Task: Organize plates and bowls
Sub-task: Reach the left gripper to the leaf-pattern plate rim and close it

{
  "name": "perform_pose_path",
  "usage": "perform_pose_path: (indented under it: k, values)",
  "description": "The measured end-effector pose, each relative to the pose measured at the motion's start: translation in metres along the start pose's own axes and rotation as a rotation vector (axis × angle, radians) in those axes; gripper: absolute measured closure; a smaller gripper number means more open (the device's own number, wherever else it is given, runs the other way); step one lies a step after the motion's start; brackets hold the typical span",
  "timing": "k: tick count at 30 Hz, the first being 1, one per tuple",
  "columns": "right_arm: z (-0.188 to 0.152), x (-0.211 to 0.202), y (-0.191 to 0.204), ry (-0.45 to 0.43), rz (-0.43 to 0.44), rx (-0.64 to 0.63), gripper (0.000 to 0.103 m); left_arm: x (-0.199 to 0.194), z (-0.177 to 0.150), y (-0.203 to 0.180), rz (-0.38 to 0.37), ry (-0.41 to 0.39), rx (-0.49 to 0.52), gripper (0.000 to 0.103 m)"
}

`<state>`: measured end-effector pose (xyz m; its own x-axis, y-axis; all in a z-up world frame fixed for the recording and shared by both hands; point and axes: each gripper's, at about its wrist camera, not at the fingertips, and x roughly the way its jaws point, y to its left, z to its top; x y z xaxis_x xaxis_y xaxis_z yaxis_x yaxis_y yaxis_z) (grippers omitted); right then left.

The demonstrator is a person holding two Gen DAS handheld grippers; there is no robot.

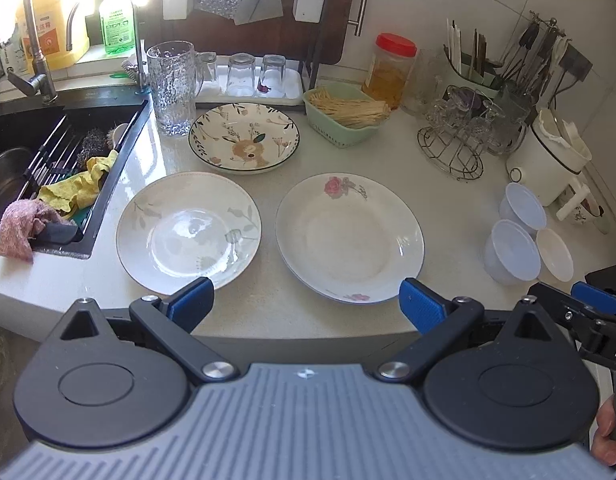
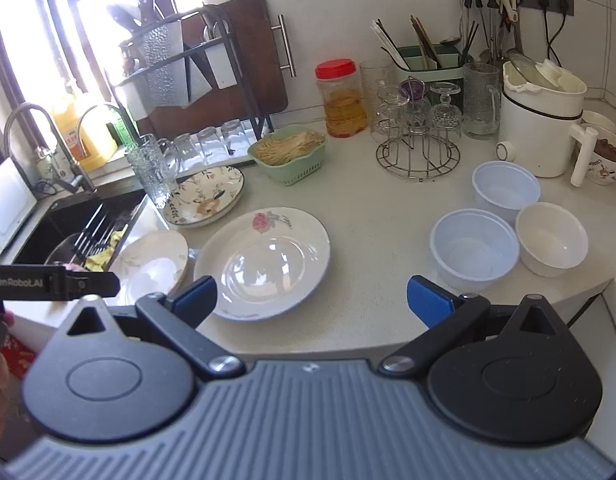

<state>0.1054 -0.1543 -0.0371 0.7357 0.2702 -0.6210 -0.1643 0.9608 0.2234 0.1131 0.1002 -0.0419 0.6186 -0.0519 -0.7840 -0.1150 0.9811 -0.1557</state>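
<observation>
Three plates lie on the white counter: a leaf-patterned plate (image 1: 188, 232) at the left, a rose-patterned plate (image 1: 349, 236) at the right, and a deer-patterned plate (image 1: 244, 136) behind them. Three small bowls stand at the right: two translucent plastic bowls (image 2: 473, 250) (image 2: 505, 190) and a white bowl (image 2: 551, 240). My left gripper (image 1: 306, 304) is open and empty, at the counter's front edge before the two near plates. My right gripper (image 2: 311, 300) is open and empty, between the rose plate (image 2: 264, 260) and the bowls.
A black sink (image 1: 36, 176) with cloths lies at the left. A glass mug (image 1: 174, 88), a green basket of sticks (image 1: 345, 114), a red-lidded jar (image 1: 389, 68), a wire glass rack (image 1: 457, 136) and a white kettle (image 2: 543, 116) stand behind.
</observation>
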Motion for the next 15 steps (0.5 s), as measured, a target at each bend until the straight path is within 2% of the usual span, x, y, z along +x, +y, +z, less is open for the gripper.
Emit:
perform_pose_path:
  k: [8, 15]
  values:
    - [0.013, 0.036, 0.046, 0.025, -0.015, 0.013, 0.000, 0.033, 0.044, 0.052, -0.036, 0.032, 0.020, 0.002]
    - [0.017, 0.065, 0.077, 0.062, -0.058, 0.003, 0.000, 0.067, 0.063, 0.083, -0.071, 0.057, 0.035, 0.002]
